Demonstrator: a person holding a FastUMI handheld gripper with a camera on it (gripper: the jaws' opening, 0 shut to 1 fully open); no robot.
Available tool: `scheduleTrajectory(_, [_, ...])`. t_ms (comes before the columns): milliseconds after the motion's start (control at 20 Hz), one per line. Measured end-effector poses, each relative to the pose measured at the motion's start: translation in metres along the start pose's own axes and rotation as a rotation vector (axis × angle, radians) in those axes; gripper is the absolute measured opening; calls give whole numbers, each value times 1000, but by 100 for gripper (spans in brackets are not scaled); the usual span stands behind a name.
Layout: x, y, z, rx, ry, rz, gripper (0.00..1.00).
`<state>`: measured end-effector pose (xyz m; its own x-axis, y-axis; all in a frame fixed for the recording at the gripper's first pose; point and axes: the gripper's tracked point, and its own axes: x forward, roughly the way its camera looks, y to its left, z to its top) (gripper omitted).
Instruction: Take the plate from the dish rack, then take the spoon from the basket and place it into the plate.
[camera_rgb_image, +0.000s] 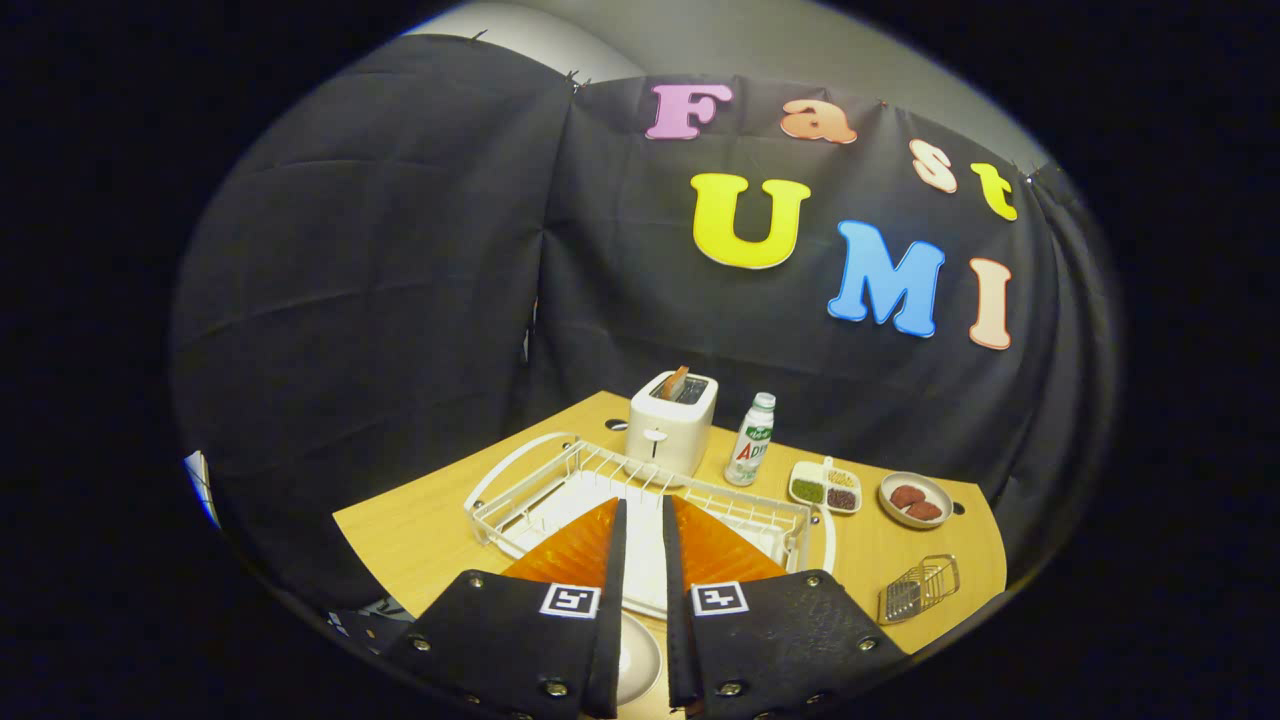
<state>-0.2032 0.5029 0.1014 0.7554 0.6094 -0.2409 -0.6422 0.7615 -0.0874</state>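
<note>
Your gripper (644, 520) hangs above the desk's near edge, fingers narrowly parted and holding nothing, a round white plate (636, 660) on the wooden desk (420, 535) below them, the white wire dish rack (560, 480) just ahead.

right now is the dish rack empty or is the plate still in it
Looks empty: the dish rack shows bare wires and tray, and a plate lies below the nearly closed gripper.
</note>
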Motion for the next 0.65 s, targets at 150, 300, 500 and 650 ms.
scheduleTrajectory(150, [-7, -23, 45, 22, -105, -69, 19])
scheduleTrajectory(300, [-16, -46, 87, 62, -204, -130, 19])
scheduleTrajectory(500, [-31, -86, 122, 118, -287, -231, 48])
scheduleTrajectory(650, [-39, -115, 135, 140, -324, -289, 49])
